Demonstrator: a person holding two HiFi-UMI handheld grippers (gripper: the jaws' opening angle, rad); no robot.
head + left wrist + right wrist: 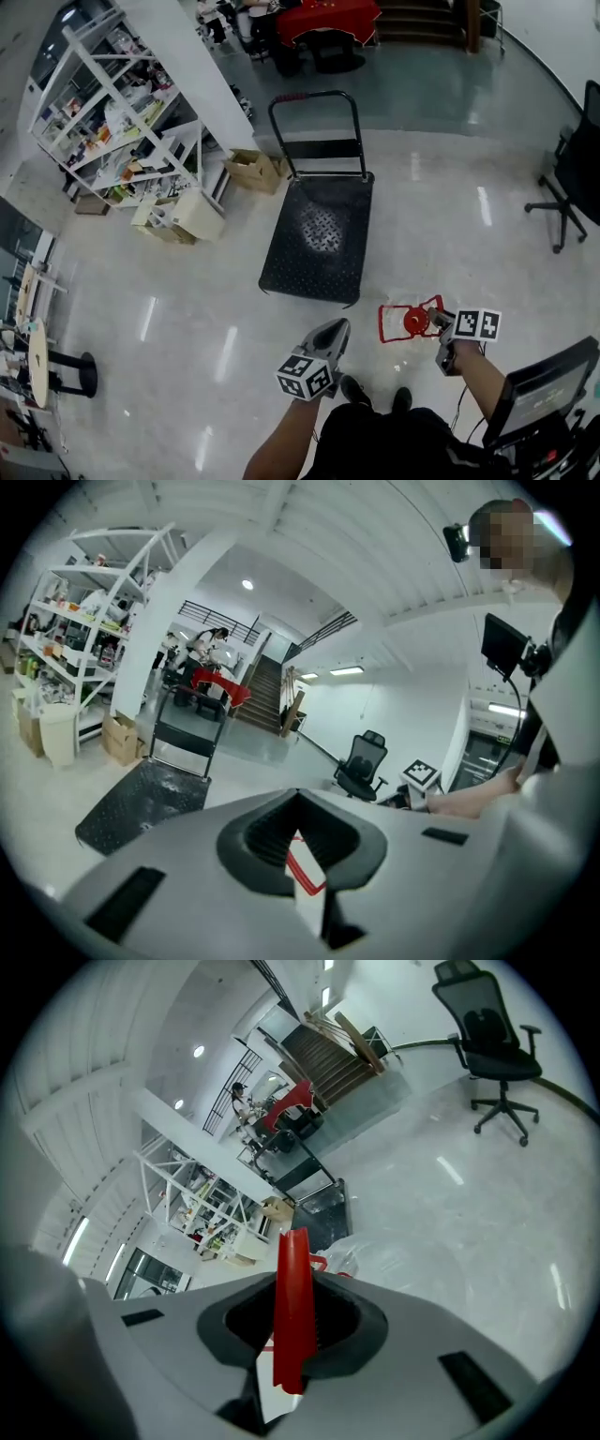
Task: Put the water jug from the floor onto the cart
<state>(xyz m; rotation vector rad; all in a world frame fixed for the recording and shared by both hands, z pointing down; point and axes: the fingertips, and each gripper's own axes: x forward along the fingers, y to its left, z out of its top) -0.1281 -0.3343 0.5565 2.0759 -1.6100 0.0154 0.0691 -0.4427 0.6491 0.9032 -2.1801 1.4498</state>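
The black platform cart stands on the pale floor ahead, push handle at its far end; it also shows in the left gripper view and the right gripper view. The clear water jug, with red cap and red carry frame, hangs off the floor near the cart's near right corner. My right gripper is shut on its red handle, and the clear body shows beyond the jaws. My left gripper is left of the jug, apart from it, jaws drawn together; a thin red-and-white sliver shows in the slit.
White shelving and cardboard boxes stand left of the cart. An office chair is at the right. A screen on a stand is close at my right, a round table far left. My shoes are below.
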